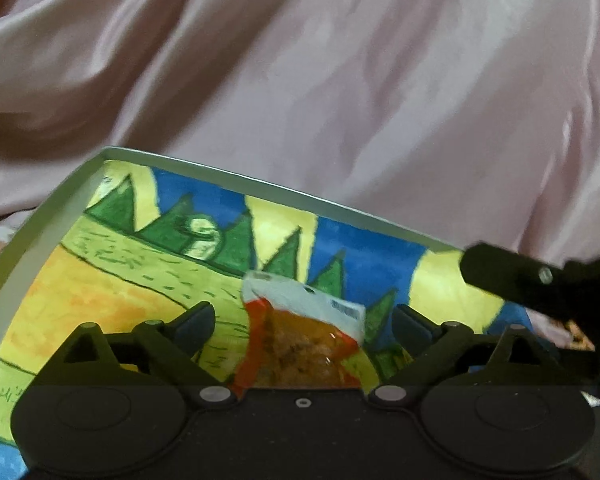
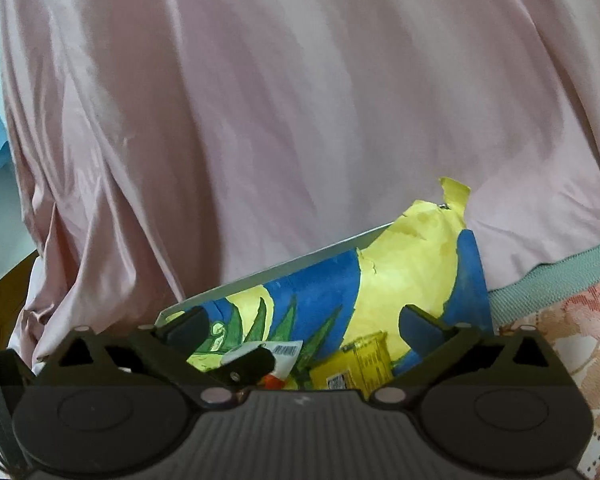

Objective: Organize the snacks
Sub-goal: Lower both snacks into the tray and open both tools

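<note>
**Two grippers over a painted tray of snacks**

A tray (image 1: 48, 216) with a pale grey rim sits in front of a big sweep of pink satin cloth (image 1: 340, 80). Its floor is lined with a hand-painted paper: green pointed trees, blue sky, yellow and orange fields. In the right wrist view the paper's far corner is torn and curls up past the rim.

The left gripper (image 1: 302, 322) hangs low over the tray with its fingers spread wide apart. Between them, touching neither, lies a snack packet (image 1: 300, 340) with a white top, red-orange sides and a clear window showing brown pieces inside. It lies on the painted floor, roughly mid-tray, its lower end hidden by the gripper body.

The right gripper (image 2: 300, 328) is also spread open and grips nothing. Seen from its side, a yellow snack packet (image 2: 360, 364) with printed text lies flat in the tray, just beside the white-topped packet, which shows here as a white edge with a barcode. A black finger of the left gripper crosses in front of that white packet. In the left wrist view the right gripper's dark arm reaches in from the right edge, above the tray's right end.

A floral bedspread (image 2: 572, 340) with a grey-green band lies to the right of the tray.
</note>
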### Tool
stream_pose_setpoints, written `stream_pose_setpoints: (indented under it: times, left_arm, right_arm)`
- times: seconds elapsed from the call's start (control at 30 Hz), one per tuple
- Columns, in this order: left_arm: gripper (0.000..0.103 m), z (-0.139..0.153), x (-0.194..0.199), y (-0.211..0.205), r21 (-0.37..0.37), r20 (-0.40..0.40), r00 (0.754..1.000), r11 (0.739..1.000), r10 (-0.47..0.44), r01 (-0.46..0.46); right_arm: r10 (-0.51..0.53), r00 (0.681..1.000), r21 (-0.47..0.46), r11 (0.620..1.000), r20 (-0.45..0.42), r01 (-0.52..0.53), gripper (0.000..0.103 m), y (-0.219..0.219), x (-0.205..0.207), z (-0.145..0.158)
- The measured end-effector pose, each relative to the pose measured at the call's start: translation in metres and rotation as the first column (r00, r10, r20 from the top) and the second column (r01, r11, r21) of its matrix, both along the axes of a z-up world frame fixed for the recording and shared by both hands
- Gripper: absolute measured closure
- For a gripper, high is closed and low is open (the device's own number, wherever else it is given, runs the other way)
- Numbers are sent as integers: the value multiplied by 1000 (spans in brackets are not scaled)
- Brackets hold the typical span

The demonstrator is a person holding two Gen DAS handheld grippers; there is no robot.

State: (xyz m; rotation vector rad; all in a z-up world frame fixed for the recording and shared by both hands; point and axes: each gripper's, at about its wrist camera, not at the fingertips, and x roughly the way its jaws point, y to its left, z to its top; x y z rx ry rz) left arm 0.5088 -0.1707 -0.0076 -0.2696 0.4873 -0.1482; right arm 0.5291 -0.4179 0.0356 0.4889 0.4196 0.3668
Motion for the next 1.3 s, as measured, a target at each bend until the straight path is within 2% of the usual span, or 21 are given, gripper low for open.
stream_pose_setpoints:
  times: [0.13, 0.23, 0.37, 0.57, 0.6, 0.7, 0.8, 0.9, 1.03, 1.17, 1.3]
  left_arm:
    - [6, -2, -4, 6, -33, 30, 997, 997, 66, -65]
    - [1, 0, -5, 4, -14, 42, 994, 995, 102, -102]
    - [1, 4, 6, 1, -84, -3, 999, 996, 41, -41]
    - [1, 2, 9, -7, -189, -40, 999, 982, -17, 9]
    - [1, 0, 9, -9, -208, -41, 999, 978, -27, 18]
    - [1, 1, 8, -12, -269, -32, 999, 963, -17, 8]
    - [1, 2, 4, -8, -350, -36, 999, 936, 16, -27]
    - [1, 10, 1, -6, -371, -10, 999, 928, 44, -45]
    - [1, 28, -4, -5, -431, 13, 998, 901, 64, -52]
    - [1, 51, -17, -17, -439, 48, 998, 898, 34, -9]
    - [1, 69, -43, -24, -437, 74, 997, 899, 20, 14]
  right_arm:
    - [13, 999, 12, 1000, 49, -13, 0, 2, -5, -2]
    - [24, 999, 50, 998, 46, -26, 0, -4, -5, -4]
    - [20, 998, 147, 989, 55, -28, 0, -16, -2, -8]
    - [16, 993, 180, 983, 114, -37, 0, -14, -7, -9]
    - [25, 991, 184, 982, 133, -50, 0, -13, -7, -9]
    - [110, 983, 279, 949, 150, -148, 0, -7, -6, -11]
    - [75, 984, 321, 939, 164, -125, 0, 2, -13, -9]
    - [38, 980, 352, 930, 195, -106, 0, 2, -22, -2]
    - [-20, 983, 440, 896, 184, -64, 0, -8, -31, 7]
    - [-68, 980, 469, 883, 185, -27, 0, -15, -49, 22]
    - [-92, 976, 456, 890, 195, -7, 0, -19, -79, 31]
